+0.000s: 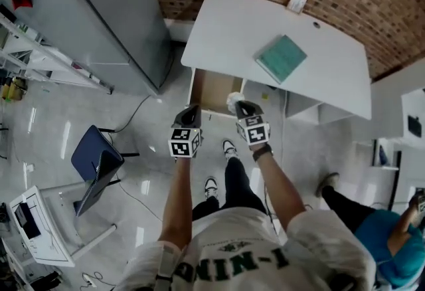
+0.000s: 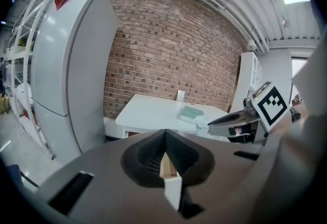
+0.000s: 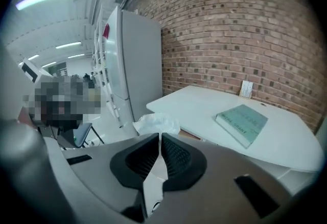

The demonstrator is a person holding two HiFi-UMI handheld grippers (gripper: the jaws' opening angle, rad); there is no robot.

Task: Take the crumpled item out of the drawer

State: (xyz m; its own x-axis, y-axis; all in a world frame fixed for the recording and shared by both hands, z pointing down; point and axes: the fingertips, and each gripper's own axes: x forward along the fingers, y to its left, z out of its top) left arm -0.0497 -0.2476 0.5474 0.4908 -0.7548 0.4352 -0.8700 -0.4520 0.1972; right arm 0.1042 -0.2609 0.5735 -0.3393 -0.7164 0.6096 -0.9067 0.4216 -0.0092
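Observation:
A crumpled white plastic item (image 1: 234,101) hangs above the open wooden drawer (image 1: 211,89) at the front of the white table (image 1: 232,30). My right gripper (image 1: 242,109) is shut on it. In the right gripper view the crumpled item (image 3: 156,124) bulges out past the closed jaw tips of that gripper (image 3: 160,137). My left gripper (image 1: 190,111) hovers to the left of it, in front of the drawer, shut and holding nothing. In the left gripper view its jaws (image 2: 165,134) meet, and the crumpled item (image 2: 202,124) shows at the tip of the other gripper on the right.
A green book (image 1: 281,58) lies on the table near a small white box (image 1: 297,2) by the brick wall. A grey fridge (image 1: 113,10) stands left of the table. A blue chair (image 1: 96,157) is on the left, and a seated person (image 1: 372,230) on the right.

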